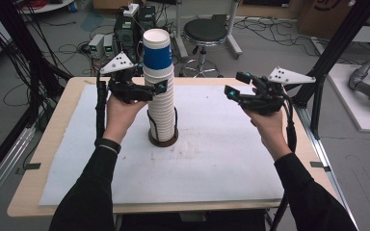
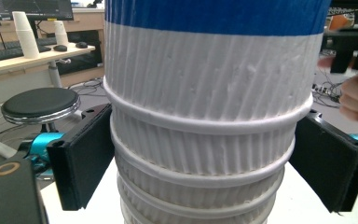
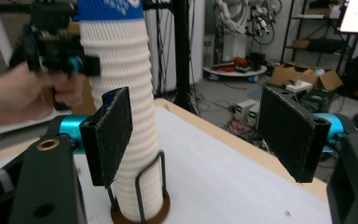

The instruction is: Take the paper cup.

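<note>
The person's black sleeves (image 1: 84,192) come in from the bottom of the high view, each hand holding a tool above the bench (image 1: 43,139), which is covered with a white mat (image 1: 221,159).

A tall stack of white ribbed paper cups (image 1: 160,96) stands upright near the middle of the mat, in a dark round base (image 1: 163,140) with a thin wire upright alongside it. The topmost cup (image 1: 157,48) has a blue band.

The left tool (image 1: 155,89) is at the upper part of the stack. In the left gripper view its two black jaws stand one on each side of the cups, just below the blue band; the jaws are wide apart and whether their pads touch the ribbed wall cannot be told.

The right tool (image 1: 235,84) hangs in the air well to the right of the stack, pointing toward it. Its jaws gape wide with nothing between them.

A round black stool (image 1: 204,31) stands on the floor beyond the bench, among cables and boxes.
</note>
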The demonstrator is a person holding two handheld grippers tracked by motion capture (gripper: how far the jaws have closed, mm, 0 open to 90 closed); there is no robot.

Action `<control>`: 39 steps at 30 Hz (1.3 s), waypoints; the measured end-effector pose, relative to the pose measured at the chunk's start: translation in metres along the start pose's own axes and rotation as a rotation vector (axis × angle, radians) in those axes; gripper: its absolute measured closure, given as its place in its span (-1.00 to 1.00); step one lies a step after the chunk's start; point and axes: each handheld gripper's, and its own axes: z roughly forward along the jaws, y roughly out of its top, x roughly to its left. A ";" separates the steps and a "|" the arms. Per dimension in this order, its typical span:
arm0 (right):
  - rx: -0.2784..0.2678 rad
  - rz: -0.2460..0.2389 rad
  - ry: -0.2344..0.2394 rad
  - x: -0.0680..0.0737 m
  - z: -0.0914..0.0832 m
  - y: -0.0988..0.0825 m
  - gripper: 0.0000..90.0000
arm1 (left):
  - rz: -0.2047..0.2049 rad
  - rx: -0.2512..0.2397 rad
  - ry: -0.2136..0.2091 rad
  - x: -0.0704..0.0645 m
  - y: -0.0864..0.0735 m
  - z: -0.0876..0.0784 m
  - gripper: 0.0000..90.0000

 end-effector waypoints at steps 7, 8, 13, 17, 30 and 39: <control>-0.025 -0.007 0.060 0.007 0.031 0.036 -0.40 | 0.001 -0.001 0.000 0.000 0.000 0.000 -0.74; -0.023 -0.004 0.069 0.008 0.035 0.040 -0.40 | 0.000 0.000 0.000 0.000 0.000 0.000 -0.74; -0.011 -0.015 0.097 0.013 0.051 0.058 -0.40 | 0.002 0.001 -0.001 0.000 0.000 0.000 -0.74; 0.000 -0.028 0.124 0.020 0.068 0.078 -0.40 | 0.003 0.001 -0.002 0.000 0.000 0.000 -0.74; 0.052 -0.061 0.179 0.043 0.108 0.114 -0.51 | 0.005 0.002 0.000 0.000 0.000 0.000 -0.74; 0.105 -0.016 0.223 0.054 0.140 0.128 -0.54 | 0.002 0.001 -0.001 -0.001 0.001 0.001 -0.74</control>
